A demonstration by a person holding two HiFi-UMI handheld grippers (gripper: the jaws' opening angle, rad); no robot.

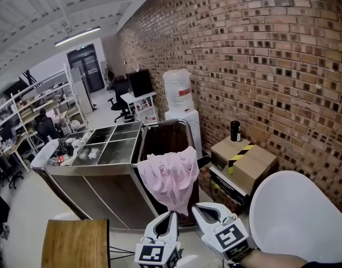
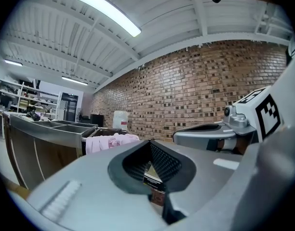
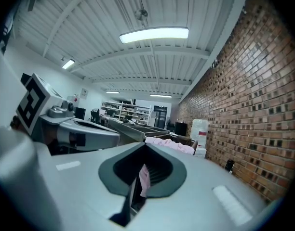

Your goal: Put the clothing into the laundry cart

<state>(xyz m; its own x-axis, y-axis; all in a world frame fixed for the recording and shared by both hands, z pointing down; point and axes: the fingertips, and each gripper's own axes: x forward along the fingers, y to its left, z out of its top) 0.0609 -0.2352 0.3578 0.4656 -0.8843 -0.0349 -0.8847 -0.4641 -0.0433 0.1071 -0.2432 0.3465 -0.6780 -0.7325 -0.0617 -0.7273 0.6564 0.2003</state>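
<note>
A pink garment (image 1: 172, 175) hangs over the front rim of the dark laundry cart (image 1: 160, 141), its lower end dangling outside the cart. Both grippers sit just below it. My right gripper (image 1: 198, 207) is shut, and in the right gripper view a strip of the pink garment (image 3: 144, 179) shows pinched between its closed jaws (image 3: 146, 150). The rest of the garment (image 3: 169, 144) lies on the cart rim ahead. My left gripper (image 1: 172, 214) is next to it with its jaws together and nothing between them (image 2: 151, 150). The left gripper view shows the garment (image 2: 109, 141) ahead to the left.
A steel table with compartments (image 1: 107, 144) stands left of the cart. Behind the cart is a water dispenser (image 1: 179, 94). Cardboard boxes (image 1: 243, 161) and a black bottle (image 1: 234, 130) line the brick wall. There is a white round seat (image 1: 297, 216) at right and a wooden top (image 1: 76, 242) at bottom left.
</note>
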